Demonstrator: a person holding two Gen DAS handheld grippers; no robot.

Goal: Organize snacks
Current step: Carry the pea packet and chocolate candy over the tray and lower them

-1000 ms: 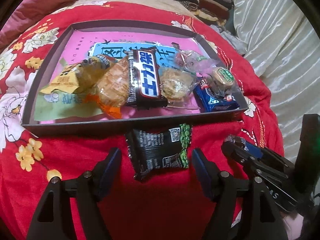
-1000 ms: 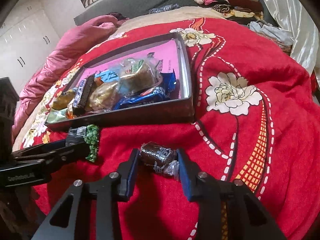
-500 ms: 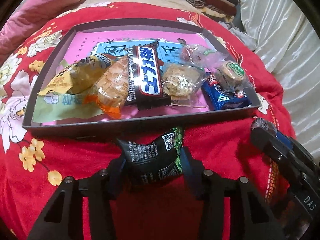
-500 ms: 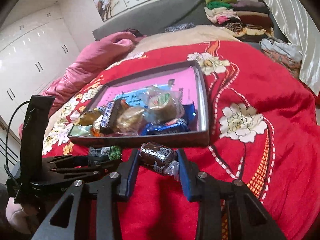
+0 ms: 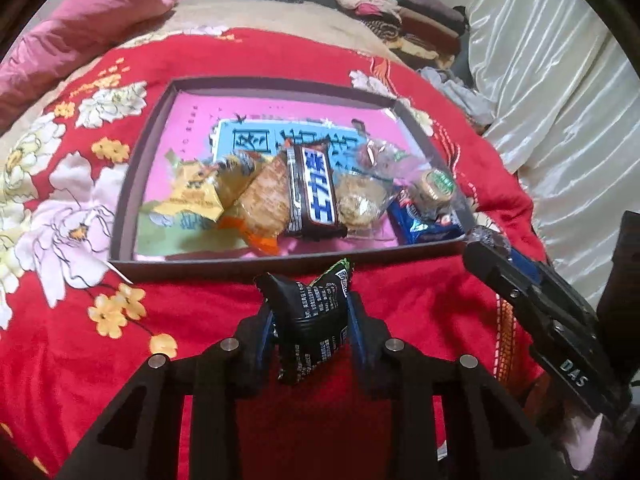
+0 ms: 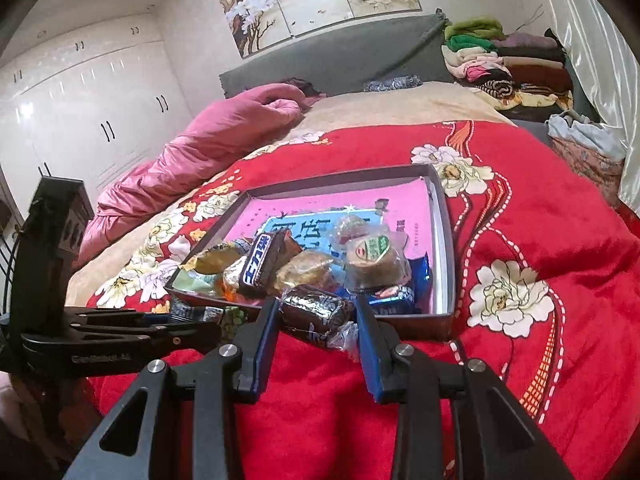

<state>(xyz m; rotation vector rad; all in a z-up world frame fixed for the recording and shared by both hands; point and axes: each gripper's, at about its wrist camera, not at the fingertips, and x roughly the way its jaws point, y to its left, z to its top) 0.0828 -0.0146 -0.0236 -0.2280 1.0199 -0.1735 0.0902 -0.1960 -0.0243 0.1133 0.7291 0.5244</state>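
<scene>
Left gripper point(image 5: 310, 318): its jaws are pressing narrow on the black snack packet point(image 5: 310, 320), holding it in front of the tray's near wall, above the red blanket point(image 5: 80, 360). The lower end of the packet is hanging between the fingers.
Right gripper point(image 6: 318, 322): its jaws are holding the dark wrapped cake point(image 6: 316, 308), lifted just before the tray; the clear wrapper tail is sticking out below.
Tray point(image 5: 132, 184): it is lying on the blanket and carrying a row of snacks.
Chocolate bar point(image 5: 314, 192): it is lying in the middle of the row, between the orange-wrapped cake point(image 5: 266, 204) and the round pastry point(image 5: 360, 200).
Yellow packet point(image 5: 196, 196): it is sitting at the left end; its print is blurred.
Blue packet point(image 5: 424, 228): it is lying in the near right corner, half covered by the green-label pastry point(image 5: 434, 188).
Hard to make out: the clear-wrapped item point(image 5: 380, 156) behind the pastries; I cannot tell what it is.
Cut off: in the left wrist view the right gripper is showing only as a dark side shape.
</scene>
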